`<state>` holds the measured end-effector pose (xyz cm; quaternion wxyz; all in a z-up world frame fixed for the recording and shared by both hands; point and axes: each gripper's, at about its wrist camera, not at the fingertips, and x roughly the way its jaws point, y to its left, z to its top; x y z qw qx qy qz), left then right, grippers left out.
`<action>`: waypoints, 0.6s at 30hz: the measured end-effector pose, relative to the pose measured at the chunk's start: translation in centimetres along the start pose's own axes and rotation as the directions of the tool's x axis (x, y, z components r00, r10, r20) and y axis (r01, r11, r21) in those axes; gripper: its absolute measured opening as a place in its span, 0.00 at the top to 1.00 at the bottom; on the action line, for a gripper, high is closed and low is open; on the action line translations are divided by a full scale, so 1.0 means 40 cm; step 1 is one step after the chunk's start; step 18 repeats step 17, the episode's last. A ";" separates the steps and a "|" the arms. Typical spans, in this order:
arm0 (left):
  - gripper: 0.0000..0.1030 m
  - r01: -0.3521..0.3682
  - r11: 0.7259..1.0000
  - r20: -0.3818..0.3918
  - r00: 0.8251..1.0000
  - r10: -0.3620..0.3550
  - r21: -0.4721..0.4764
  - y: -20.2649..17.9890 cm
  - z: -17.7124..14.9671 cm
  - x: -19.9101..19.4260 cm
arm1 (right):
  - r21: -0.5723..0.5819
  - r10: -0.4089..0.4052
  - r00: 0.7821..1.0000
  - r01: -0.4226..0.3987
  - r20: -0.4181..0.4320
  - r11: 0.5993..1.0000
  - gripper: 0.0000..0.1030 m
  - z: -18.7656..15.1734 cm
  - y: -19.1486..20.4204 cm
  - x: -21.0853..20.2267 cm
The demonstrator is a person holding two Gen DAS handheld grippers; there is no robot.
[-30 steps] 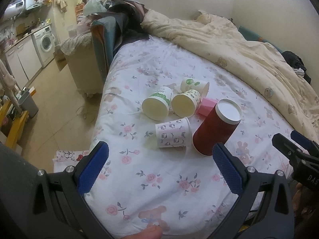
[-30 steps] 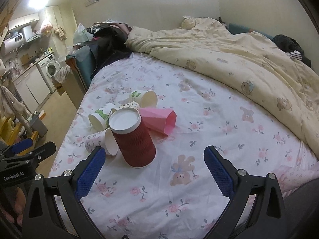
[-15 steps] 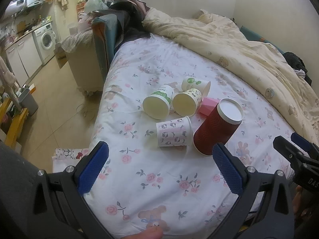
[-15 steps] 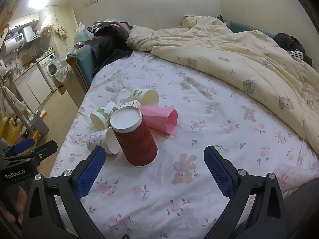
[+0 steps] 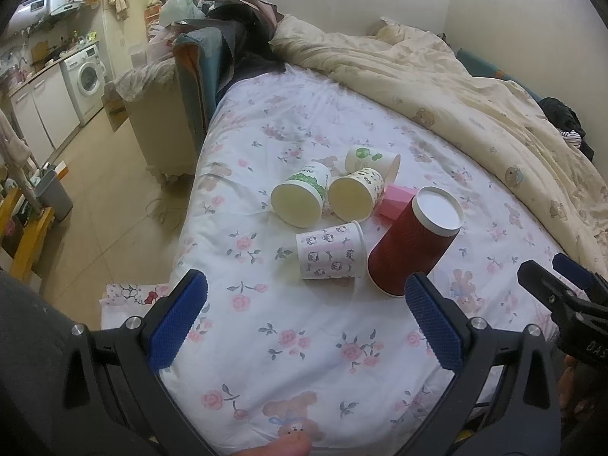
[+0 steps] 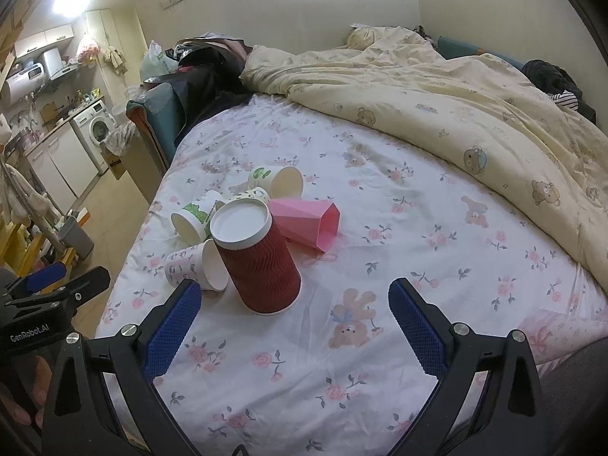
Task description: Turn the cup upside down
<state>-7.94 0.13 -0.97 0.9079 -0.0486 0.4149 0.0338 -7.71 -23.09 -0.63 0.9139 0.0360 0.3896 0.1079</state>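
A red ribbed cup [image 5: 412, 245] [image 6: 258, 262] stands upside down on the floral bed sheet [image 5: 304, 326], its white base up. Several paper cups lie on their sides around it: a pink-patterned one [image 5: 330, 256] [image 6: 197, 268], a green-printed one [image 5: 300, 197] [image 6: 192, 218], a spotted one [image 5: 355, 195] and another green-printed one [image 5: 372, 159] [image 6: 279, 180]. A pink faceted cup [image 6: 309, 222] [image 5: 397, 201] lies behind the red cup. My left gripper [image 5: 306, 321] is open and empty, short of the cups. My right gripper [image 6: 294, 328] is open and empty, just in front of the red cup.
A cream quilt [image 6: 437, 106] covers the far and right side of the bed. The bed's left edge drops to the floor [image 5: 102, 197]. A chair piled with clothes [image 5: 212, 60] stands at the bed's far left corner. A kitchen with a washing machine [image 5: 85, 76] lies beyond.
Both grippers have drifted slightly; the view has shifted a little. The cups have not moved and both grippers stay open.
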 end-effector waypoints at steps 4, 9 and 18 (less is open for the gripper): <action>0.00 0.001 1.000 0.000 1.000 -0.001 0.000 -0.001 0.003 -0.001 | -0.001 -0.001 1.000 0.001 -0.003 1.000 0.02 0.001 0.000 0.000; 0.00 0.004 1.000 0.000 1.000 -0.004 0.007 -0.005 0.004 -0.004 | 0.000 0.000 1.000 0.000 -0.004 1.000 0.02 0.000 0.000 0.001; 0.00 0.016 1.000 -0.005 1.000 -0.016 0.010 -0.015 0.003 -0.005 | 0.003 0.007 1.000 -0.007 -0.012 1.000 0.02 -0.004 -0.004 0.008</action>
